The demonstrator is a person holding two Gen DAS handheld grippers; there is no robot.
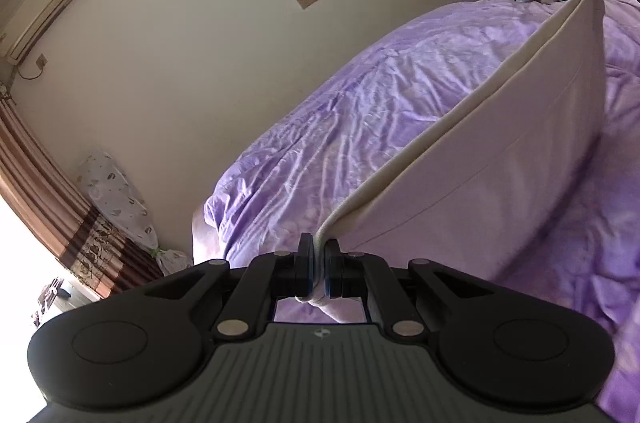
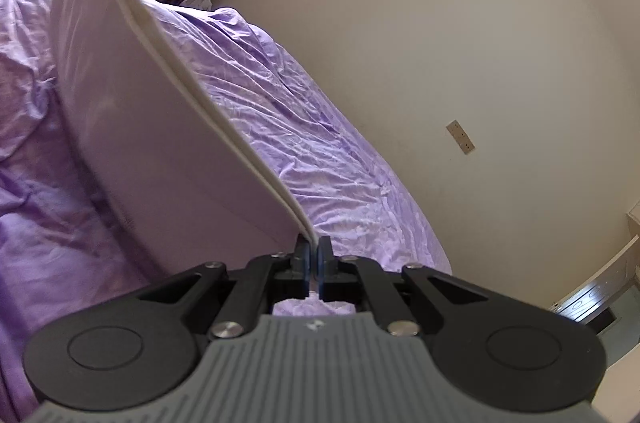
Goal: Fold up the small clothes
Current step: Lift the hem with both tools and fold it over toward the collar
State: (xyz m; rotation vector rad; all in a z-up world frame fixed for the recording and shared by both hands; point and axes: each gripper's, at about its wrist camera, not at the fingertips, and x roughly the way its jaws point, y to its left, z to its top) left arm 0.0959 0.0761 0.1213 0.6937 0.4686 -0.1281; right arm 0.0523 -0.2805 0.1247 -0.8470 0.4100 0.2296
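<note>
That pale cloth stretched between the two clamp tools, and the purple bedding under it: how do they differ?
The pale garment is smooth and pulled taut; the purple bedspread is wrinkled all over. The garment hangs in the air, one corner pinched by the left gripper and the other by the right gripper, while the bedspread lies on the bed. The garment is far smaller. Both are soft fabric.
</note>
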